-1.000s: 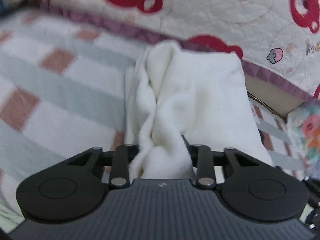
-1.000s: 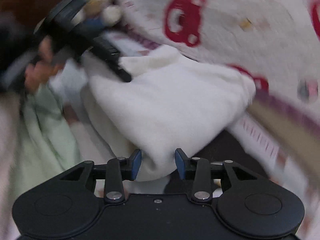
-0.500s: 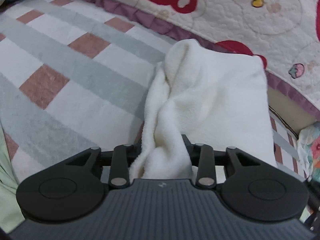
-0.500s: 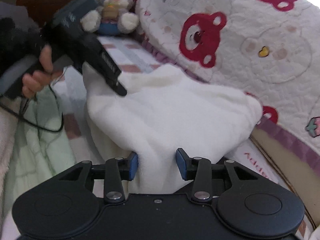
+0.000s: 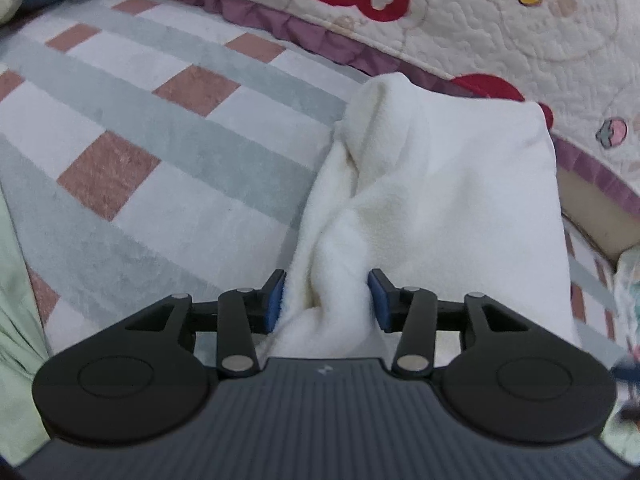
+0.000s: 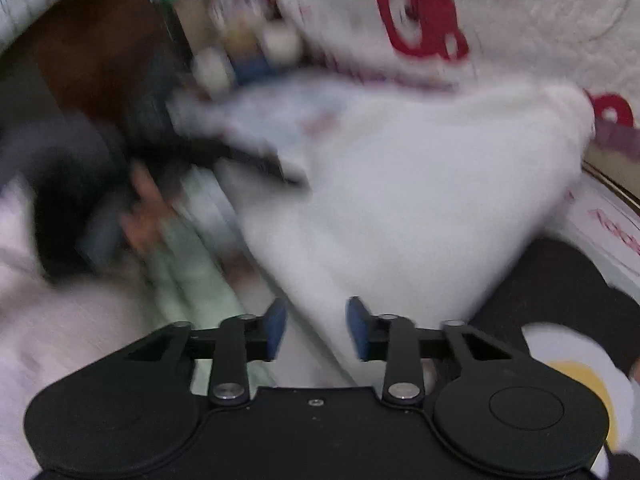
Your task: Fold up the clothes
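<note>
Our left tool (image 5: 326, 296) has just been widening, its jaws now loose around a bunched edge of the white fleece garment (image 5: 440, 200), which lies at the bed's (image 5: 160, 140) far edge against the bear-print quilt (image 5: 480, 20). Our right tool (image 6: 316, 328) has just been narrowing on the garment's near corner, probably to carry a fold, but blur hides whether it grips.

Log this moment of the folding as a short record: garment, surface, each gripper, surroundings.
garment: white fleece garment, bunched into a twisted ridge near the left gripper
surface: checked bedsheet
left gripper: jaws have just been opening, fleece between them, the pads parted from the bunch
right gripper: jaws have just been closing, fleece edge between them; grip unclear, view blurred
surroundings: bear-print quilt behind
</note>
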A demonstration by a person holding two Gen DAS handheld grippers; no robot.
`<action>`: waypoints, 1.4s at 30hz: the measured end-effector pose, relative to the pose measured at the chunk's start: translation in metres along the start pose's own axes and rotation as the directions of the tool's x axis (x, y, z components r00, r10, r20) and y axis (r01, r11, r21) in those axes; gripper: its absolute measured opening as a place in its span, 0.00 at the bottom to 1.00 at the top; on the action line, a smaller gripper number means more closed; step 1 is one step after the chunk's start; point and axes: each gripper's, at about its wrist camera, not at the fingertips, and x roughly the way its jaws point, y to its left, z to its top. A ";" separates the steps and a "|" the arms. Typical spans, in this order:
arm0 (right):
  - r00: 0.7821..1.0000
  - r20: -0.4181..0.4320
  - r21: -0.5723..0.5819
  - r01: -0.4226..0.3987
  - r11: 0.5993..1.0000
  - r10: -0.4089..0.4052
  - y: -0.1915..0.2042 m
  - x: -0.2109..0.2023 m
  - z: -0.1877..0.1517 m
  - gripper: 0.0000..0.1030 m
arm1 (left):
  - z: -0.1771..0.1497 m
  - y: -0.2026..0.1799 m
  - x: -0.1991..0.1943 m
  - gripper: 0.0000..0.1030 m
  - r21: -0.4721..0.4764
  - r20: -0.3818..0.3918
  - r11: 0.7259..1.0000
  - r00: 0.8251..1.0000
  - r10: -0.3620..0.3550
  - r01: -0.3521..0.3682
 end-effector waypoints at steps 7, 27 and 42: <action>0.975 -0.040 -0.158 0.211 0.965 -0.220 -0.001 0.039 0.019 0.34 | 0.000 -0.035 -0.015 0.56 0.200 0.142 0.939 0.957 0.254 -0.279; 0.995 -0.102 -0.060 -0.013 0.998 0.007 -0.001 0.041 0.015 0.41 | 0.102 -0.071 0.064 0.68 0.456 0.075 0.859 0.972 0.223 -0.232; 0.920 0.052 0.139 0.379 0.915 -0.389 -0.147 0.050 0.097 0.46 | 0.117 -0.037 0.071 0.64 0.341 0.019 0.938 0.998 0.055 -0.058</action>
